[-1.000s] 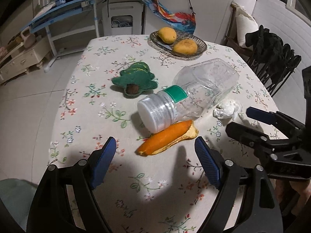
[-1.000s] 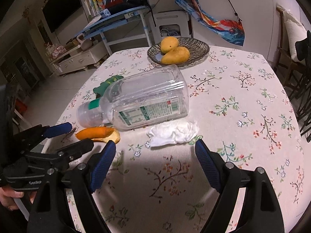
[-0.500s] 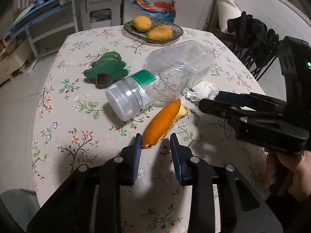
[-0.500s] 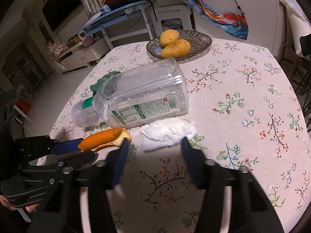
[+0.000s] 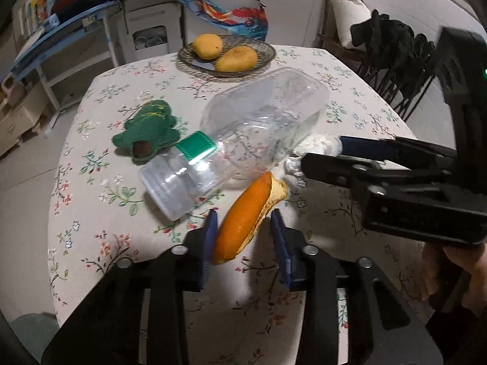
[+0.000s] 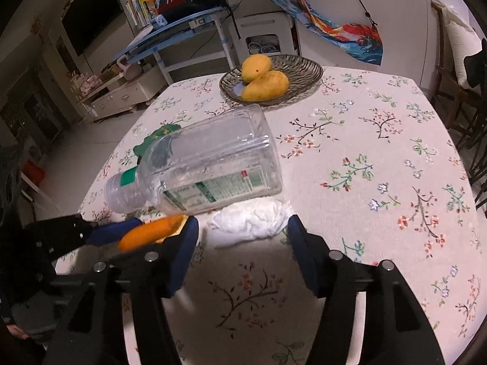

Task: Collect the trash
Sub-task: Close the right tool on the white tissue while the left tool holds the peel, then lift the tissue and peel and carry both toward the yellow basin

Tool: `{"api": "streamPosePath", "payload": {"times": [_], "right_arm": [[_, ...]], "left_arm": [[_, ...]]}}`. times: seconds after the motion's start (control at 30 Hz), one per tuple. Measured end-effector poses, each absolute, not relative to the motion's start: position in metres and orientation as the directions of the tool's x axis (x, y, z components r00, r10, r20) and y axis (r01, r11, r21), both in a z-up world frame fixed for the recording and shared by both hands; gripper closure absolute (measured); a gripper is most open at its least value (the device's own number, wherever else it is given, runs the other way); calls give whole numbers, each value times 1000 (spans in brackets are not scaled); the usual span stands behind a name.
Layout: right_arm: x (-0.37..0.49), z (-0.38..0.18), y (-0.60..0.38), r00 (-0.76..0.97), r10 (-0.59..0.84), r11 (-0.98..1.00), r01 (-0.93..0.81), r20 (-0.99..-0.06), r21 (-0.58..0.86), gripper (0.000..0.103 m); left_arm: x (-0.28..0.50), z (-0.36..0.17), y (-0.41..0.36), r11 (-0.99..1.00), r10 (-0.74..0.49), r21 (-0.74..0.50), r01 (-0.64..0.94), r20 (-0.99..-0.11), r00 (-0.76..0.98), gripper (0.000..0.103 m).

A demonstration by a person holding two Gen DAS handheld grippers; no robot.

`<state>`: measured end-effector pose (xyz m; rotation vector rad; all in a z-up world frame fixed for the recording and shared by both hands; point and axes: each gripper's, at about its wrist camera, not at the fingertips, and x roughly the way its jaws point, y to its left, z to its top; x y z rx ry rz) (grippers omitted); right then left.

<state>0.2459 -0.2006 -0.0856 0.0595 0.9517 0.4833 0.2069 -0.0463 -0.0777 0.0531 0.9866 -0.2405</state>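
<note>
We see the left gripper [image 5: 245,237] closing around the orange peel [image 5: 243,220] just beside the fallen bottle [image 5: 243,140]; the right gripper [image 6: 243,240] is opening, flanking the tissue [image 6: 249,220] against that bottle.

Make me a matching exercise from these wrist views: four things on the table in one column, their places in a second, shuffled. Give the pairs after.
Things
1. orange peel
2. crumpled tissue
3. mangoes
4. plastic bottle

Places
A. in the wire dish at the far end of the table
B. lying on its side mid-table, cap toward the near left
C. between the left gripper fingers
D. just ahead of the right gripper, between its fingers

Pairs: 1-C, 2-D, 3-A, 4-B
</note>
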Motion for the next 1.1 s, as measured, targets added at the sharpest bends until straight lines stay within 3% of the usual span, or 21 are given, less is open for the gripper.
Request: {"api": "streamPosePath", "payload": {"times": [0.13, 0.27, 0.87, 1.03, 1.1], "right_arm": [[248, -90, -195, 466, 419, 888, -391, -779, 244, 66], [241, -86, -196, 463, 437, 878, -407, -771, 254, 76], [158, -70, -191, 419, 522, 830, -451, -743, 329, 77], [151, -75, -193, 407, 521, 831, -440, -750, 339, 77], [150, -75, -195, 409, 523, 833, -434, -748, 344, 77]], "left_arm": [[201, -75, -55, 963, -174, -29, 269, -826, 536, 84], [191, -70, -52, 965, -177, -40, 259, -827, 534, 85], [108, -69, -5, 990, -135, -102, 92, -849, 511, 85], [110, -70, -5, 992, -128, -107, 70, -845, 519, 70], [111, -72, -6, 992, -123, -102, 68, -846, 518, 70]]}}
